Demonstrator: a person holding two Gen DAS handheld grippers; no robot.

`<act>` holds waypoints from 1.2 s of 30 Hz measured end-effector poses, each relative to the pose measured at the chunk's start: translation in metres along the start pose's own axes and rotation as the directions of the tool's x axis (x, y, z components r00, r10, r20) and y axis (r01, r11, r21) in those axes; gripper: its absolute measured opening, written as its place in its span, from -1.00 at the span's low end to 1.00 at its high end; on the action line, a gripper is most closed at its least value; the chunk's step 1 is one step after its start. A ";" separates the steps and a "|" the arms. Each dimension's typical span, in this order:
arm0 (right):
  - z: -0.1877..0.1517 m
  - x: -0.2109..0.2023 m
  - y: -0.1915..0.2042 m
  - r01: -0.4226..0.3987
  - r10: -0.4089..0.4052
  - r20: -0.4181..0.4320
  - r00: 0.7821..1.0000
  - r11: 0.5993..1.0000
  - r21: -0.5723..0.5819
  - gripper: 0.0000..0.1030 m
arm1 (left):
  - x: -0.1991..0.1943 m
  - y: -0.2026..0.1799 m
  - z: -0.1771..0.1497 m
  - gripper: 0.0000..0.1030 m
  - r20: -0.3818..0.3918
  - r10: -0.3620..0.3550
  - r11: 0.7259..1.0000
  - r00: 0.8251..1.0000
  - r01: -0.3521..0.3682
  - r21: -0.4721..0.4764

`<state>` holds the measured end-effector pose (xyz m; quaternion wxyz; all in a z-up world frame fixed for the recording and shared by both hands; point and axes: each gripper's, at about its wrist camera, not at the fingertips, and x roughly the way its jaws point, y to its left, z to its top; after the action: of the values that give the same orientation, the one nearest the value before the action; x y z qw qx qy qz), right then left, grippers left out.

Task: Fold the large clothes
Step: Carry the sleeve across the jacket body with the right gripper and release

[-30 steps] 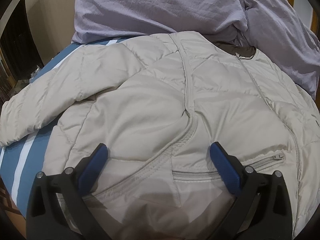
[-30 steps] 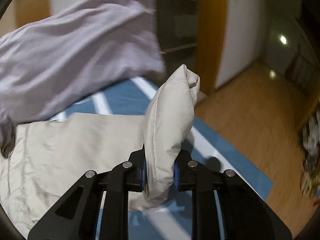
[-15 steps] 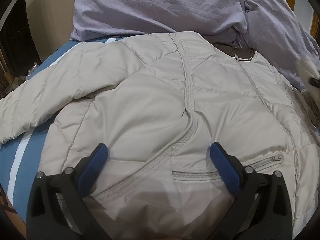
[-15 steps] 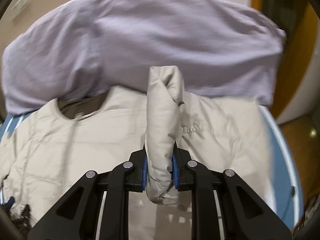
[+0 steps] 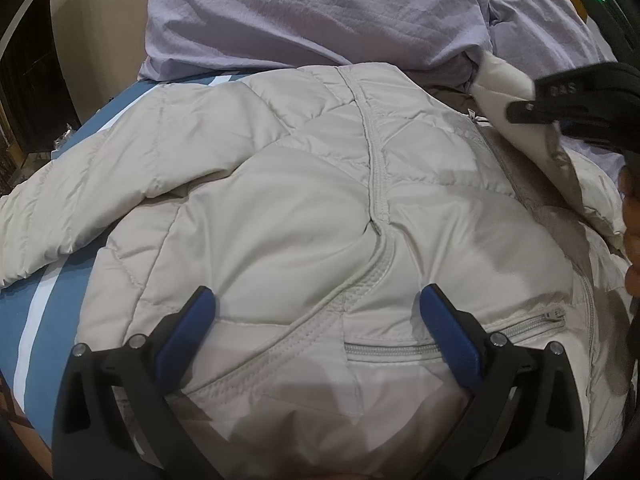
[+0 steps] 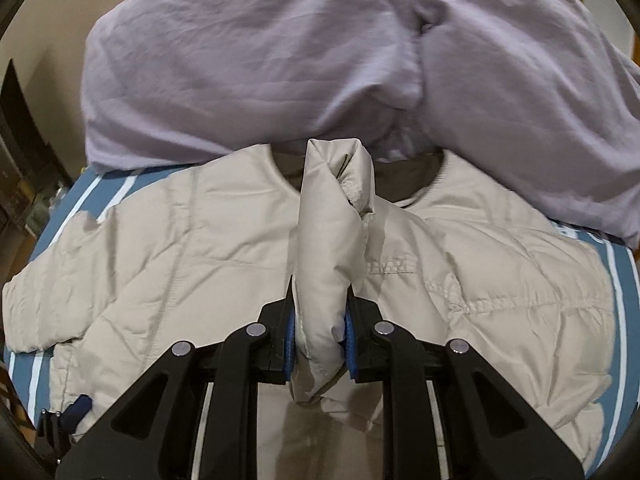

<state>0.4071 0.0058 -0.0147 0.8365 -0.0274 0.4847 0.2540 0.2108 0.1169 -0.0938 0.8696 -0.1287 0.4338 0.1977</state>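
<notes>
A bed (image 5: 60, 312) with a blue cover striped in white carries everything here, its bare cover showing at nine o'clock in the left wrist view and along both side edges in the right wrist view. Across the top, from about ten to two o'clock in both views, lies a crumpled lavender duvet (image 6: 280, 60), bunched against the far edge of the jacket. The cream quilted jacket (image 5: 280, 220) lies spread flat on the bed and fills the middle of both views, its dark-lined collar (image 6: 416, 172) at twelve o'clock just under the duvet, and one sleeve stretched out toward nine o'clock in the left wrist view. A pocket zip (image 5: 400, 348) runs across the jacket at five o'clock in that view. The other sleeve (image 6: 332, 240) is lifted off the bed and stands over the jacket's chest, its cuff end pointing to twelve o'clock. The right gripper (image 6: 318, 336) has its fingers narrow and clamped on this sleeve, the blue pads pressing it from both sides. The left gripper (image 5: 316, 320) hangs over the lower front of the jacket at six o'clock, its fingers wide apart and nothing pinched between them.
</notes>
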 end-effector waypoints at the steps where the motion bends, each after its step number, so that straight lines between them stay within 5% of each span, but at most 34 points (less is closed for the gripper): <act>1: -0.001 0.002 0.004 -0.007 0.007 -0.007 1.000 1.000 -0.007 -0.62 | 0.000 0.000 0.000 0.96 0.000 0.000 1.000 1.000 0.000 0.000; 12: -0.029 0.012 0.026 -0.021 0.016 -0.071 0.997 0.998 -0.066 -0.58 | 0.000 0.000 0.000 0.96 0.000 0.001 1.000 1.000 -0.001 0.000; 17: -0.028 -0.004 0.020 -0.070 0.070 -0.051 0.996 0.998 -0.005 0.05 | 0.000 -0.002 0.001 0.96 -0.001 -0.003 1.000 1.000 0.003 -0.005; 26: -0.029 -0.018 -0.019 0.065 -0.067 0.037 0.997 0.995 0.071 0.05 | -0.021 0.022 0.001 0.96 -0.003 -0.069 0.997 0.998 0.069 -0.025; 36: -0.034 0.016 -0.015 0.094 -0.094 -0.006 0.996 0.992 0.088 0.35 | -0.048 0.089 0.008 0.96 0.034 0.010 0.996 0.999 -0.007 -0.089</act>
<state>0.3932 -0.0104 -0.0483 0.8474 -0.0137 0.4945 0.1928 0.1498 0.1879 -0.0550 0.8694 -0.1618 0.4103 0.2226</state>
